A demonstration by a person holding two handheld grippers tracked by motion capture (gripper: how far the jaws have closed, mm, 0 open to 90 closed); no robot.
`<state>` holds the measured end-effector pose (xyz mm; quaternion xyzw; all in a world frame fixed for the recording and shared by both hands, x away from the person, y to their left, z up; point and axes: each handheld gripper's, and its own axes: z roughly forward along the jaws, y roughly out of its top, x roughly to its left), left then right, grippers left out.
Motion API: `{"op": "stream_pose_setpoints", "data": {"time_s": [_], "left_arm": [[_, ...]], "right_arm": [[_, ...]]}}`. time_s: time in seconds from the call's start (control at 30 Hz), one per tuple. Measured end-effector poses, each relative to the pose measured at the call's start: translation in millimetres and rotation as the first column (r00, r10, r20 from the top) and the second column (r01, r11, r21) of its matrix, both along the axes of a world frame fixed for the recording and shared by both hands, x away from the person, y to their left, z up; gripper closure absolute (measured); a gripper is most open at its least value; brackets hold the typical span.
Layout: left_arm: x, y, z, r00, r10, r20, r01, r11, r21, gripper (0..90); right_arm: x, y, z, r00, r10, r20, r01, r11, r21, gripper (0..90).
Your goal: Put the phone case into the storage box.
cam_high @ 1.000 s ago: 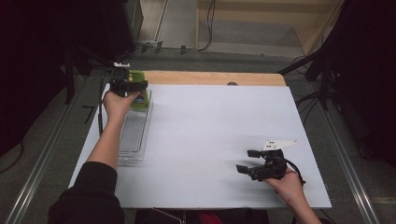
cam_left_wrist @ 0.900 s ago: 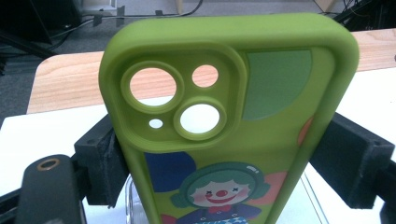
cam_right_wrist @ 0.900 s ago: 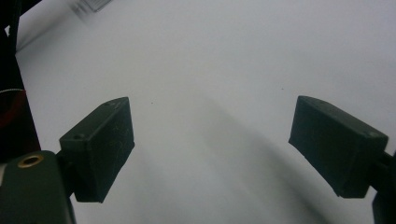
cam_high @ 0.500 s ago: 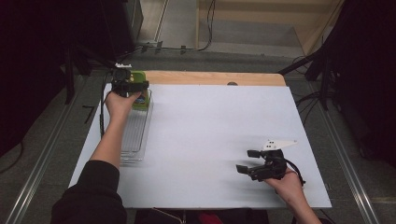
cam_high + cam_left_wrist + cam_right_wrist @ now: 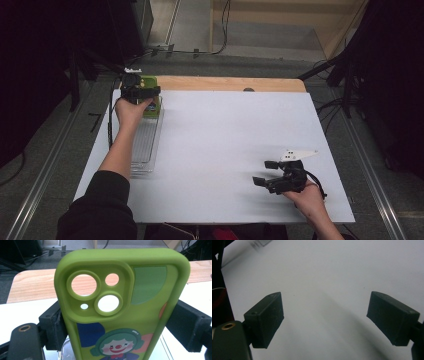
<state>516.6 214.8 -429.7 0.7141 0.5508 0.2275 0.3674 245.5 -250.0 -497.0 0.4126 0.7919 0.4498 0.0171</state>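
1. Green silicone phone case (image 5: 125, 315) with a clown print and round camera cut-outs stands upright between the black jaws of the left gripper (image 5: 120, 322); both pads press its side edges.
2. In the high view, the case (image 5: 151, 100) sits at the upper left of the frame, at the far end of a clear wire-lined rectangular tray (image 5: 145, 145), gripped by the left gripper (image 5: 142, 92).
3. White table sheet (image 5: 225, 140) carries the tray along its left edge.
4. Right gripper (image 5: 272, 175) rests at the lower right of the frame on the sheet.
5. Right gripper view: jaws of the right gripper (image 5: 324, 317) stand wide apart, with bare white sheet between them.
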Motion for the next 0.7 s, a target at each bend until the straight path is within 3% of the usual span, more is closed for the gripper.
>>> {"op": "stream_pose_setpoints", "data": {"time_s": [0.7], "left_arm": [[1.5, 2.6, -2.0, 0.9998, 0.006, -0.018, -0.006, 1.0000, -0.007, 7.0]], "right_arm": [[-0.1, -0.3, 0.1, 1.0000, 0.003, 0.002, -0.003, 1.000, 0.001, 11.8]]}}
